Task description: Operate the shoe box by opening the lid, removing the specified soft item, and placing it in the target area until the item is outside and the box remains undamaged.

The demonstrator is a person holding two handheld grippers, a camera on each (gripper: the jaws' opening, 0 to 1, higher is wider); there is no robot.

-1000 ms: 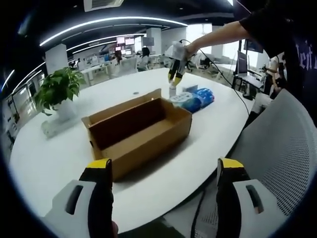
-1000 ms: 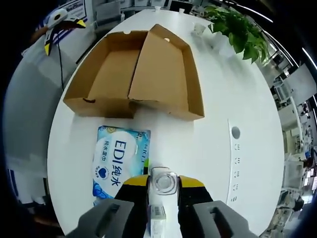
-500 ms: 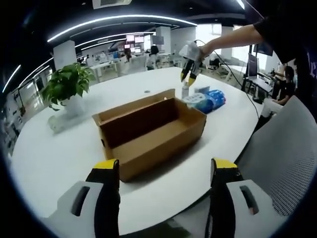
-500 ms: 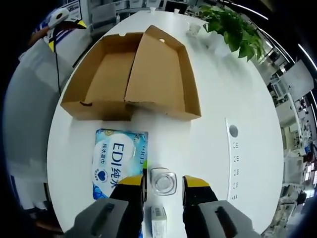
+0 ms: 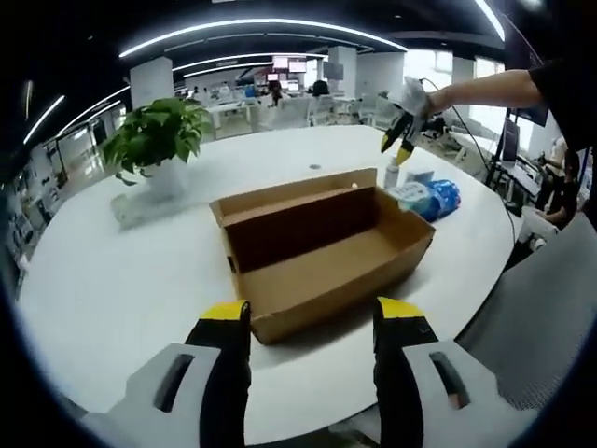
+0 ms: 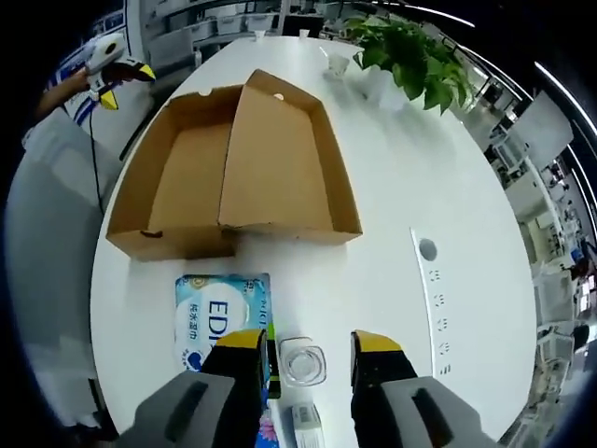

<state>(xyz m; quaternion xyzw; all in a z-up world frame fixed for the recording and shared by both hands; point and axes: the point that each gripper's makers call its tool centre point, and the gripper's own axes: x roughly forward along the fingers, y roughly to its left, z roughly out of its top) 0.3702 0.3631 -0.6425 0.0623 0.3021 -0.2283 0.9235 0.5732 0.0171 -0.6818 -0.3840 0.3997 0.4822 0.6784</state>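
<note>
Two grippers, both with jaws spread and nothing between them. In the right gripper view my right gripper [image 6: 303, 345] hangs above a small clear glass bottle [image 6: 303, 364] standing on the white surface [image 6: 392, 187], jaws parted either side of it without touching. The soft item, a blue wet-wipe pack [image 6: 222, 317], lies flat just beside the bottle and near the box's short end, outside the box. The shoe box [image 6: 229, 177] sits open, lid folded back flat next to the tray, interior apparently bare. In the left gripper view my left gripper [image 5: 312, 317] is held low off the near edge of the surface, jaws wide, facing the box's long wall [image 5: 336, 280]; the right gripper [image 5: 399, 138] shows far off over the pack [image 5: 429, 198]. I judge the removal step done and the work close to its end. Risks from here: (1) lowering or swinging the right gripper could clip the bottle and topple it onto the pack or roll it off the surface, since it stands directly between the jaws; (2) pushing the left gripper forward would ram the cardboard wall, denting it or sliding the box into the pack and bottle; (3) a small white carton [image 6: 306, 425] lies just below the bottle, easily knocked. The potted plant [image 6: 406, 51] is well apart; no concern.
</note>
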